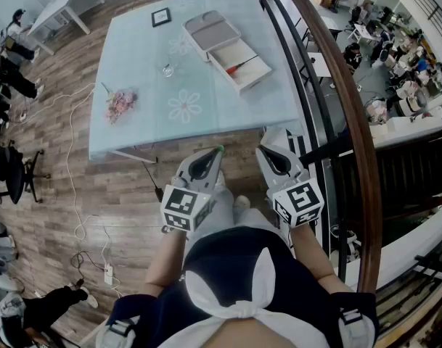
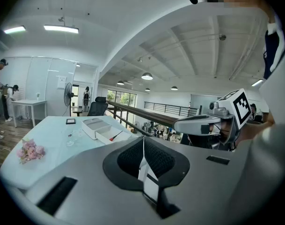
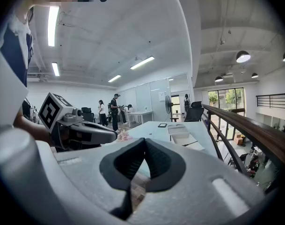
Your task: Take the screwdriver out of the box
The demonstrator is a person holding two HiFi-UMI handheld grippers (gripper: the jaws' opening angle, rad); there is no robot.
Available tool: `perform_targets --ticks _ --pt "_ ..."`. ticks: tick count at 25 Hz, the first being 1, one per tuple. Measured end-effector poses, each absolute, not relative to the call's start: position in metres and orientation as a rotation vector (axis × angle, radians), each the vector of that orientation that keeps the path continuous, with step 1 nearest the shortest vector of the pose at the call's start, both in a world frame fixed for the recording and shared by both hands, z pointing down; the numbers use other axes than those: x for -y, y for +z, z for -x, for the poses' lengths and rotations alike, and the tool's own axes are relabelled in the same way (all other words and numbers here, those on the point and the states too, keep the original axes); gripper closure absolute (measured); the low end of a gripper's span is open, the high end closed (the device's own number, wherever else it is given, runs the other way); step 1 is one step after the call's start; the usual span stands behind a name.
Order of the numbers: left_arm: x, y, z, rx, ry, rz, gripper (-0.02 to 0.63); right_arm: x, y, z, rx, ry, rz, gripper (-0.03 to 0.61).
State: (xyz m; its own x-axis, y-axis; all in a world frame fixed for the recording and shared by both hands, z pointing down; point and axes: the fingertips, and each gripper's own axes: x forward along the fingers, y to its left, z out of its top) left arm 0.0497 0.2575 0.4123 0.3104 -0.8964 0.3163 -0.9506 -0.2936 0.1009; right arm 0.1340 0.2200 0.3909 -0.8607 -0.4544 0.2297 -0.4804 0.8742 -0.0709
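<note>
Red-handled screwdriver [image 1: 241, 65] in the white box [image 1: 252, 73] by the tabletop's [image 1: 148, 78] right edge, my left gripper [image 1: 219, 150] and right gripper [image 1: 273, 138] off its near edge, fingers [image 2: 129, 157] closed, empty.

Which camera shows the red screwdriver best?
The head view: it looks down into the open box, so the whole screwdriver shows, red handle and shaft. The left gripper view shows it small and far off, from the side. The right gripper view shows only a thin dark sliver of it.
</note>
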Motion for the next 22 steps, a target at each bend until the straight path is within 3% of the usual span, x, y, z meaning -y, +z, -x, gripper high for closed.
perform_targets --ticks 22 --pt "-0.168 0.417 0.009 1.627 0.268 -2.339 0.592 -0.139 0.39 -0.075 2.847 0.148 -0.728 0.58"
